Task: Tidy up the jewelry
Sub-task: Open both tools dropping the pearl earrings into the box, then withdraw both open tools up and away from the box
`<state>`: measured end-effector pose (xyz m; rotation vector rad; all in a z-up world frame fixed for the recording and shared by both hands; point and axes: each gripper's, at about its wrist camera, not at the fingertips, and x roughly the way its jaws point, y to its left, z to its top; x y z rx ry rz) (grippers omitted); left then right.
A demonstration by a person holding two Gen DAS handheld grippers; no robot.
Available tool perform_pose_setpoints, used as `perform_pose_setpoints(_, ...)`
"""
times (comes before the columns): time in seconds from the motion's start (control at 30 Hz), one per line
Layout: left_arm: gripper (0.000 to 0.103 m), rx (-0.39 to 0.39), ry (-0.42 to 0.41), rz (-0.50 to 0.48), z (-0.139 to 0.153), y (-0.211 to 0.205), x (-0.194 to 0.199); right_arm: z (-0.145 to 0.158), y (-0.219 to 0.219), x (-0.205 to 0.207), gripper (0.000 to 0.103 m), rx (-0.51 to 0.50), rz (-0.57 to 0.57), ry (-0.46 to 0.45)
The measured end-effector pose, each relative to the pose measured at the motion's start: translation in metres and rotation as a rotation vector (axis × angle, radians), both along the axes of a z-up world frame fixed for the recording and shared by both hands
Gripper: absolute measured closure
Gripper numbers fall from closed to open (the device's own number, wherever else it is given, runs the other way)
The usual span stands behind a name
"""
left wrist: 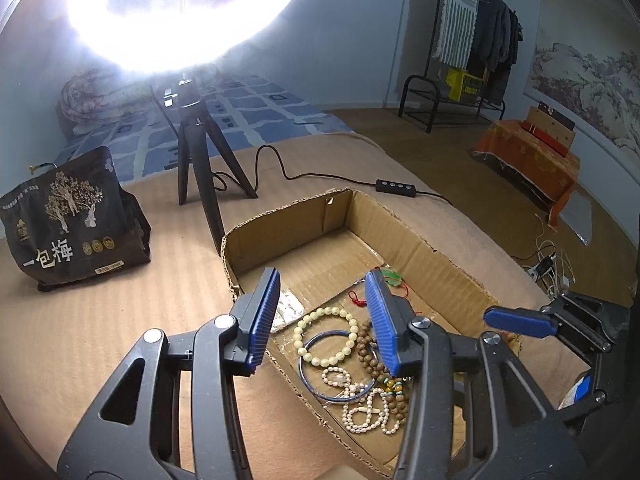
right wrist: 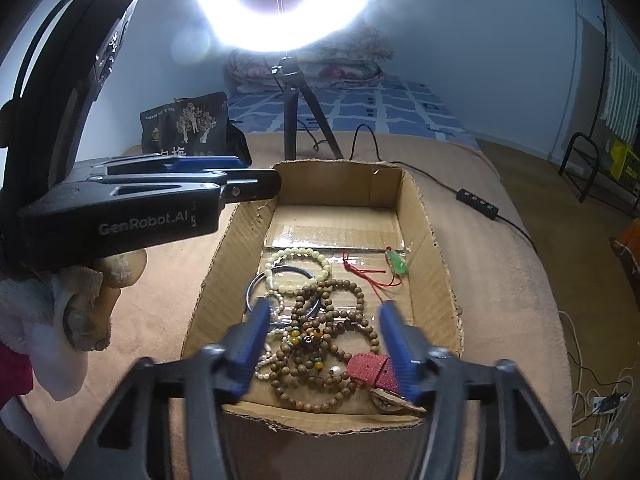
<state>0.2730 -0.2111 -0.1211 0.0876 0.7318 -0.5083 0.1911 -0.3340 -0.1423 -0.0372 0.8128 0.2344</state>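
Left gripper (left wrist: 324, 316) jaws apart above cardboard box (left wrist: 440, 264), right gripper (right wrist: 324, 340) jaws apart, red pouch (right wrist: 370, 370) visible only in right view.

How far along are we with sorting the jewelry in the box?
Barely begun, by the look of it. All pieces sit in the cardboard box, but the wooden beads, pearls and bangle lie tangled. Both the left gripper and the right gripper hover open, holding nothing. Only the jade pendant lies apart.

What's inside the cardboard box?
In the cardboard box: pale bead bracelet, blue bangle, wooden bead strand, pearls, green pendant, red pouch. The tangle hides anything beneath.
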Motion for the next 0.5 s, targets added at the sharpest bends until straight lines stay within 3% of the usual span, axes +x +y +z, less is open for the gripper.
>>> perform_pose_setpoints(0.07, 0.056, 0.001, 0.001, 0.003, 0.000, 0.001, 0.000, 0.000, 0.001, -0.001, 0.029, -0.007, -0.004, -0.003)
perform_pose_setpoints(0.2, 0.036, -0.003, -0.012, 0.013, 0.003, 0.003, -0.003, 0.002, 0.001, -0.001, 0.018, -0.020, -0.020, -0.010)
perform_pose_setpoints(0.37, 0.028, -0.004, -0.025, 0.026, 0.008, 0.006, -0.005, 0.008, 0.003, -0.003, 0.004, -0.051, -0.055, -0.028)
perform_pose_setpoints(0.5, 0.024, 0.000, -0.038, 0.032, 0.012, 0.008, -0.009, 0.012, 0.003, -0.006, 0.002, -0.058, -0.073, -0.043)
